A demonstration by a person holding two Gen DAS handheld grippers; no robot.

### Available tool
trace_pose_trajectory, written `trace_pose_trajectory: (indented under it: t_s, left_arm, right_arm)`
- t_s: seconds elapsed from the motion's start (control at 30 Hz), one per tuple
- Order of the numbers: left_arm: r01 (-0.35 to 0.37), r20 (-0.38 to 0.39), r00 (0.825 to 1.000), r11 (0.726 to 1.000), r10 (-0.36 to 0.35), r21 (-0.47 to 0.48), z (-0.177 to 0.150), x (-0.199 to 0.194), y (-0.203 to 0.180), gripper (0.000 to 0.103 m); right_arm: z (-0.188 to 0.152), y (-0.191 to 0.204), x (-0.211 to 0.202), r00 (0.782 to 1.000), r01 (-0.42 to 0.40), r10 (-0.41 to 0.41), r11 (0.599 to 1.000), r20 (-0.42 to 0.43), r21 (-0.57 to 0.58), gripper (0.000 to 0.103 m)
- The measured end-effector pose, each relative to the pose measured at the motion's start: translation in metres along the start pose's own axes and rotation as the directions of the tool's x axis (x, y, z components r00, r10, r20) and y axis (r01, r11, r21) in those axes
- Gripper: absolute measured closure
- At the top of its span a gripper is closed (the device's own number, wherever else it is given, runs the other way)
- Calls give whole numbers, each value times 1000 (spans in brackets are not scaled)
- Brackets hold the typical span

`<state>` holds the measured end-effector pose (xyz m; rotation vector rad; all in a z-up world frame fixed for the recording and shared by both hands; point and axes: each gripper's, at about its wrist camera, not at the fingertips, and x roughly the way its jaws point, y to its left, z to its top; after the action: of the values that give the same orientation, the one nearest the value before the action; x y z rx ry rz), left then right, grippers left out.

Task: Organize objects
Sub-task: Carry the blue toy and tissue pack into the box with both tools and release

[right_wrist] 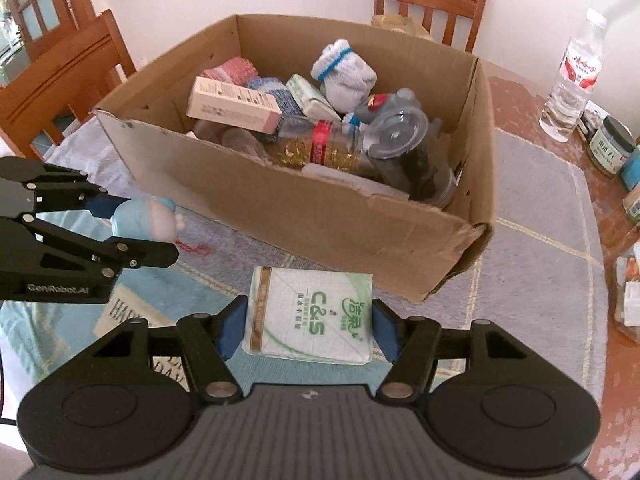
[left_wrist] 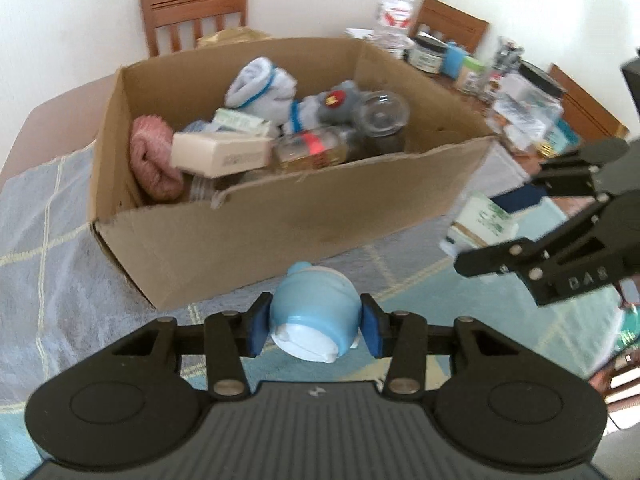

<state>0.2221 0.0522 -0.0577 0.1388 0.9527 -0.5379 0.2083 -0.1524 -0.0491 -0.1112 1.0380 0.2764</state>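
My left gripper (left_wrist: 314, 330) is shut on a small light-blue toy figure (left_wrist: 312, 312), held above the tablecloth in front of the cardboard box (left_wrist: 248, 240). My right gripper (right_wrist: 308, 328) is shut on a white and green tissue pack (right_wrist: 310, 316), also lifted off the cloth near the box's front wall (right_wrist: 320, 220). In the right wrist view the left gripper (right_wrist: 132, 220) shows at the left with the blue toy (right_wrist: 148, 218). The left wrist view catches the right gripper (left_wrist: 500, 224) at the right holding the tissue pack (left_wrist: 480, 220). The box holds socks, jars, a bottle and small cartons.
A water bottle (right_wrist: 572, 76), jars (right_wrist: 610, 146) and other clutter crowd the table's right side. Wooden chairs (left_wrist: 196, 12) stand behind the box and at the left (right_wrist: 60, 80). A grey and blue checked cloth (left_wrist: 48, 240) covers the table under the box.
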Motion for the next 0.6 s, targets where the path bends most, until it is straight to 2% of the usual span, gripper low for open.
trace_pose_trajectory:
  t_s: [0.2,0.4,0.6]
  left_arm:
    - [55,8,998,997,-56,49,21,-34,-12,58]
    - [54,69,996,994,-61,97,51,-64,-20,58]
    - [2,123,992,993,-17,117,87,-71,-15,58]
  right_arm:
    - [13,-1,-24,1000,-21,21,999,4,-27,34]
    - [31,-4,-61,996,-26,30,999,87,-43,34]
    - [57,-9,-75,986,-16,22,999,167,-39,34]
